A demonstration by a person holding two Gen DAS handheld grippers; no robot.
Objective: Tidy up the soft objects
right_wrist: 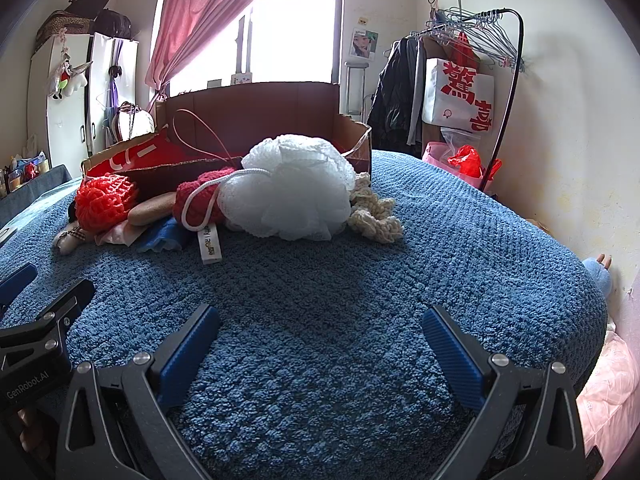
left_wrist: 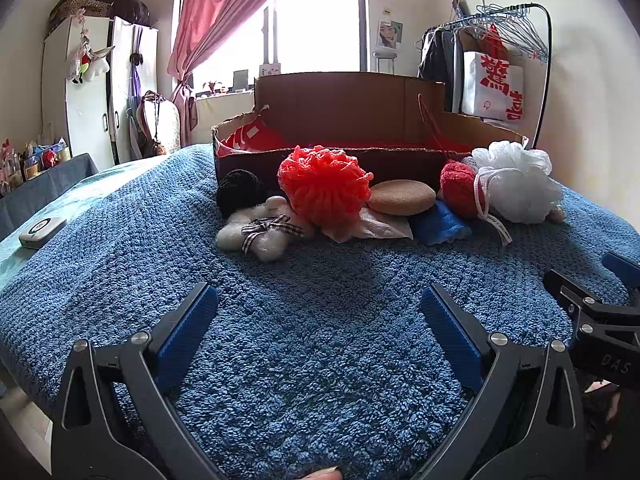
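Left gripper [left_wrist: 318, 312]: blue fingers [left_wrist: 188, 328] spread wide, nothing between them. Right gripper [right_wrist: 320, 330]: fingers [right_wrist: 452, 356] spread wide too, nothing held. Both low over the fuzzy blue blanket [left_wrist: 320, 360] on the bed, side by side, not touching.

Well ahead of the left fingers, a row of soft things lying on the blanket. Straight ahead, a red yarn pom-pom [left_wrist: 324, 186]. Just left of it, a small white plush toy [left_wrist: 260, 232] with a checked bow, and a black yarn ball [left_wrist: 240, 192] behind that. Just right of the pom-pom, a round tan sponge [left_wrist: 402, 197] resting on a white cloth [left_wrist: 376, 229], then a blue cloth [left_wrist: 440, 226], a red knit ball [left_wrist: 460, 188], and a big white bath pouf [left_wrist: 516, 182] with a cord and tag.

Ahead of the right fingers and a bit left, the same pouf, with a cream crochet piece [right_wrist: 376, 216] touching its right side.

Right behind the whole row, an open cardboard box [left_wrist: 360, 104] with something red inside.
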